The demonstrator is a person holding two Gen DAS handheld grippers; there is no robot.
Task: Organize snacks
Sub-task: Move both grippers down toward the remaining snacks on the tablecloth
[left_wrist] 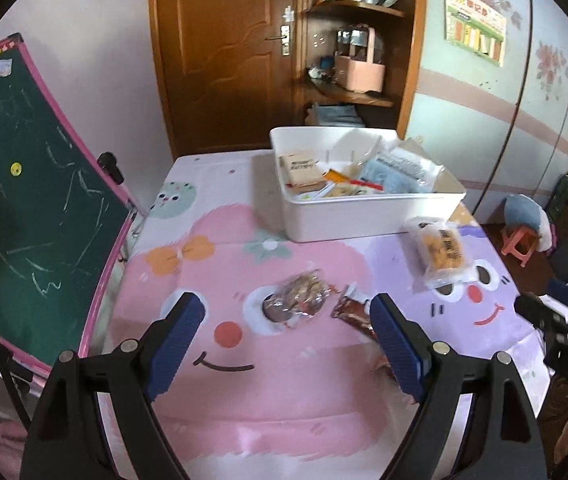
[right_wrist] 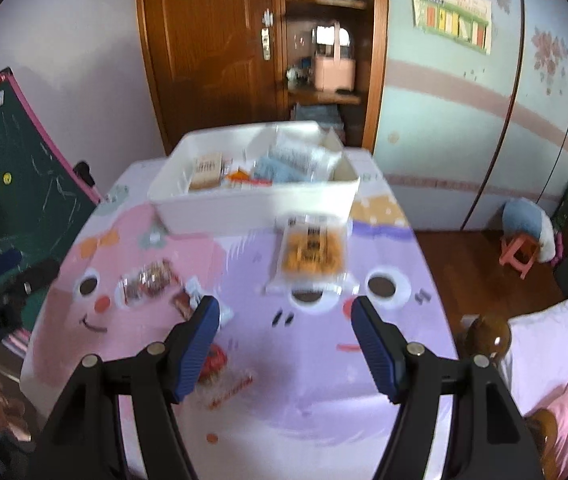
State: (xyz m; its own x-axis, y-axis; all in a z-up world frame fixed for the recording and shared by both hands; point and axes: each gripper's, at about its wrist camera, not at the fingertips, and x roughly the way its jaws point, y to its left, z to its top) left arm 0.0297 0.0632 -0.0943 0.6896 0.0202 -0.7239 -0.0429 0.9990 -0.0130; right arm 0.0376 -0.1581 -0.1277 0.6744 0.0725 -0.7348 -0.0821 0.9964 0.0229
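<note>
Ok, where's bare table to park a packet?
Free: the pink cloth near the left gripper, and left of the bin. Crowded: centre, where the clear packet and brown packet lie, and right, by the orange packet.

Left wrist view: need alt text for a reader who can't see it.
The open left gripper hovers, holding nothing, over a cartoon tablecloth, aimed at a clear snack packet beside a brown wrapper. An orange-biscuit pack lies further right, before a white bin already holding snacks.
</note>
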